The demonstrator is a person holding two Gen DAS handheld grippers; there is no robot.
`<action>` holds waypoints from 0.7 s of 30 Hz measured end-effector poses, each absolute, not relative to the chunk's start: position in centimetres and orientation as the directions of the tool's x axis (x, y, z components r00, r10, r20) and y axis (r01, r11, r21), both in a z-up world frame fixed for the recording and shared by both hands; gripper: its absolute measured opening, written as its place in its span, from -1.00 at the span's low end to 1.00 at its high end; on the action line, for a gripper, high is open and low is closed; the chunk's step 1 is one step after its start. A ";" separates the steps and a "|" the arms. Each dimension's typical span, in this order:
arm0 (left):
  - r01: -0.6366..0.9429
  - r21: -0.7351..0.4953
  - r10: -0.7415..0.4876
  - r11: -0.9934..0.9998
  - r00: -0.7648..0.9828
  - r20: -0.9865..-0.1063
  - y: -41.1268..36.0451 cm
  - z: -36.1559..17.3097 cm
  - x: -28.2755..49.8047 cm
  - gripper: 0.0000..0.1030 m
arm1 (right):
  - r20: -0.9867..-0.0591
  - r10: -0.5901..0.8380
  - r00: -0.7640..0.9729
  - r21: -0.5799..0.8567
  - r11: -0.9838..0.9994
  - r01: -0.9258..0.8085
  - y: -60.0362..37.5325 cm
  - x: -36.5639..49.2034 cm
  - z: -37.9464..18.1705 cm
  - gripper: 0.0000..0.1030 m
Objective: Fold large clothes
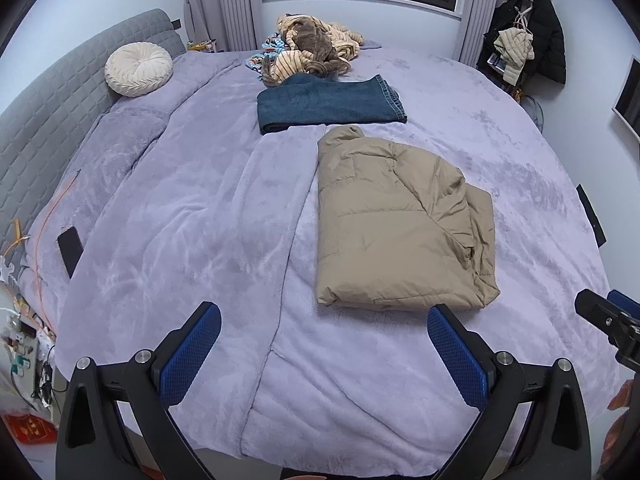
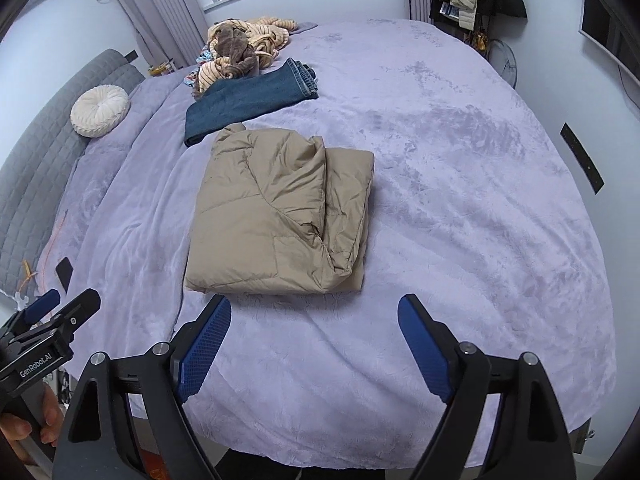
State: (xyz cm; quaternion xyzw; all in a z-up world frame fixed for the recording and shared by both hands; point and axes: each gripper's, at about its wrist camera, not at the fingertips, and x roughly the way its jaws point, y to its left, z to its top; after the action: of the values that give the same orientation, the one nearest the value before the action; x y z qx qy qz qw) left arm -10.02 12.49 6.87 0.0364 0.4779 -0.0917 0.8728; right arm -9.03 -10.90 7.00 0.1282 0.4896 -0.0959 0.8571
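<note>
A tan puffer jacket point(image 1: 400, 220) lies folded into a rectangle on the lavender bed blanket point(image 1: 180, 220); it also shows in the right wrist view point(image 2: 280, 208). My left gripper point(image 1: 324, 316) is open and empty, hovering above the blanket just short of the jacket's near edge and to its left. My right gripper point(image 2: 314, 308) is open and empty, above the blanket just in front of the jacket's near edge. Each gripper shows at the edge of the other's view.
Folded blue jeans point(image 1: 328, 104) lie beyond the jacket. A pile of striped and brown clothes point(image 1: 312, 52) sits near the window. A round cream cushion point(image 1: 138, 68) rests by the grey headboard point(image 1: 52, 120). A black phone point(image 1: 70, 250) lies at the bed's left edge.
</note>
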 end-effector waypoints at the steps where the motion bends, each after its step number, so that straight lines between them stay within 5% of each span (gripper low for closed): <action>1: 0.198 -0.023 -0.127 0.980 0.531 -0.838 12.8 7.1 -9.9 1.00 | -0.854 -0.051 0.517 0.119 0.949 0.291 -10.5 -8.9 7.3 0.99; 21: 0.212 -0.014 -0.128 0.977 0.533 -0.837 16.2 8.7 -7.8 1.00 | -0.846 -0.112 0.522 0.097 0.929 0.357 -7.0 -6.9 8.9 0.99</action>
State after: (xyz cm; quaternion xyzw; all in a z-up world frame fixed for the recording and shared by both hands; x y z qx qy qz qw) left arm -7.81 16.17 8.70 0.0447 0.4735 -0.0972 0.8743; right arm -6.91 -6.97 8.86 0.1304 0.4696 -0.1357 0.8626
